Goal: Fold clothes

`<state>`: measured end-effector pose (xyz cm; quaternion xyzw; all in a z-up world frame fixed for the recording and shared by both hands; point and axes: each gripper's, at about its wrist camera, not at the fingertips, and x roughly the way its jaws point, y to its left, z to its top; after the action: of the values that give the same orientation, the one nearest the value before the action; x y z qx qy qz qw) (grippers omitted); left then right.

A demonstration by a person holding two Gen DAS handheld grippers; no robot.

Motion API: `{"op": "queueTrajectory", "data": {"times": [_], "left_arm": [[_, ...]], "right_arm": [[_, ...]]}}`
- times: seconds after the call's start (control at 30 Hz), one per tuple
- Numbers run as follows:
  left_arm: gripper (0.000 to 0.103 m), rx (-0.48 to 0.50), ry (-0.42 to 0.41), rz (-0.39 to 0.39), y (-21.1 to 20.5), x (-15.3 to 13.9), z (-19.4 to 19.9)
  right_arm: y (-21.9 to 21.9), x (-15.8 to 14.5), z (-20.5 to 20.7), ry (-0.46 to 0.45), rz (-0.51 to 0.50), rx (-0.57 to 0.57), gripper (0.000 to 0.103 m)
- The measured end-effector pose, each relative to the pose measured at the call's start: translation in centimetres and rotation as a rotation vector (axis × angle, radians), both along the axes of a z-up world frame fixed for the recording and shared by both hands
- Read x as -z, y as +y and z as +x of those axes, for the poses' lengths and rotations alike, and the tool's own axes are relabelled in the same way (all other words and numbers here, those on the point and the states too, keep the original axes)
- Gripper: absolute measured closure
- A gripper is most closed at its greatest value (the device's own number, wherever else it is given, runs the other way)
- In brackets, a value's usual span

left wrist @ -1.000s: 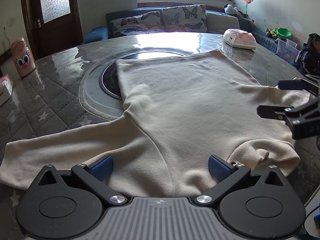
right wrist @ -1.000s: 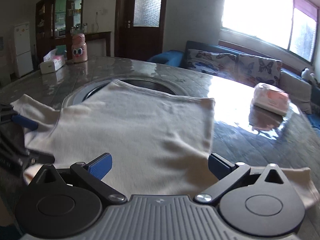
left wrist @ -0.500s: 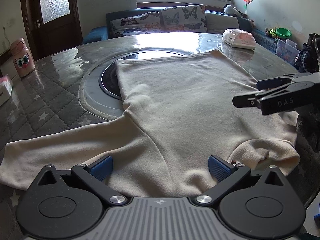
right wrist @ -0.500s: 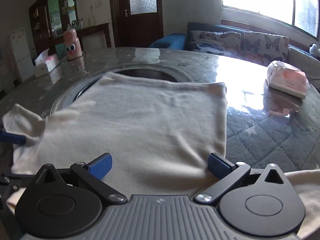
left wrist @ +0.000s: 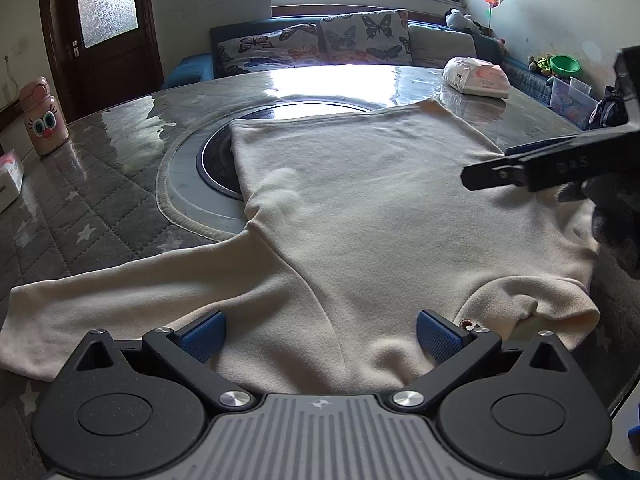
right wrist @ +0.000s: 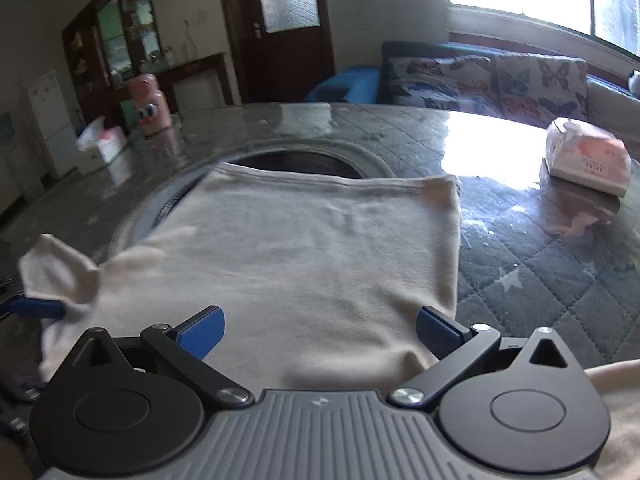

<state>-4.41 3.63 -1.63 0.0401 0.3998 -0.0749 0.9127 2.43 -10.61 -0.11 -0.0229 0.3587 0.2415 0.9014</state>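
Now the right gripper [left wrist: 496,170] has moved farther over the cream sweater [left wrist: 360,216], both jaws apart.

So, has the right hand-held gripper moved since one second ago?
Yes. In the left wrist view the right hand-held gripper has risen and moved inward over the cream sweater, toward the tissue pack.

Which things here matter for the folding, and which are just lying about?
For the job: cream sweater, left tool, right tool.

Lying about: tissue pack, pink bottle, white box.
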Motion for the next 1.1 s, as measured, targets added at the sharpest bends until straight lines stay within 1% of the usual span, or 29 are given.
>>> {"op": "queueTrajectory", "data": {"times": [0.13, 0.2, 0.3, 0.4, 0.43, 0.5, 0.57, 0.67, 0.77, 0.9, 1.07, 1.1], "left_arm": [[0.000, 0.001, -0.001, 0.000, 0.0, 0.0, 0.0], [0.000, 0.002, -0.001, -0.001, 0.0, 0.0, -0.1], [0.000, 0.003, -0.002, 0.000, 0.0, 0.0, -0.1], [0.000, -0.001, -0.003, 0.001, -0.1, 0.0, -0.1], [0.000, -0.001, -0.003, 0.001, -0.1, 0.0, -0.1], [0.000, -0.002, -0.004, 0.001, -0.1, 0.0, -0.1], [0.000, 0.001, -0.003, 0.001, -0.1, 0.0, -0.1], [0.000, 0.000, -0.002, 0.001, -0.1, 0.0, 0.0], [0.000, 0.000, -0.004, 0.000, 0.0, 0.1, 0.0], [0.000, 0.002, 0.000, 0.001, 0.0, 0.0, 0.0], [0.000, -0.001, 0.009, 0.004, -0.1, -0.2, 0.2], [0.000, -0.001, 0.010, 0.004, -0.1, -0.2, 0.3]], "right_arm": [[0.4, 0.3, -1.6, 0.019, 0.003, -0.047, 0.000], [0.3, 0.8, -2.1, 0.030, -0.001, -0.041, 0.000], [0.2, 0.6, -3.1, 0.015, 0.001, -0.041, 0.000], [0.2, 0.3, -4.2, 0.008, 0.026, -0.054, 0.000], [0.2, 0.6, -4.5, 0.018, 0.028, -0.052, 0.000], [0.1, 1.2, -5.0, 0.006, 0.017, -0.053, 0.000], [0.1, 1.0, -5.6, -0.005, 0.010, -0.049, 0.000], [-0.4, 0.4, -6.6, -0.008, 0.041, -0.040, 0.000], [-1.2, 0.4, -7.7, 0.003, 0.057, -0.022, 0.000], [-2.5, 0.6, -8.7, 0.010, 0.064, 0.021, 0.000], [-6.2, -0.1, -9.2, -0.027, 0.092, 0.165, 0.000], [-7.5, -0.2, -9.1, -0.033, 0.091, 0.217, 0.000]]}}
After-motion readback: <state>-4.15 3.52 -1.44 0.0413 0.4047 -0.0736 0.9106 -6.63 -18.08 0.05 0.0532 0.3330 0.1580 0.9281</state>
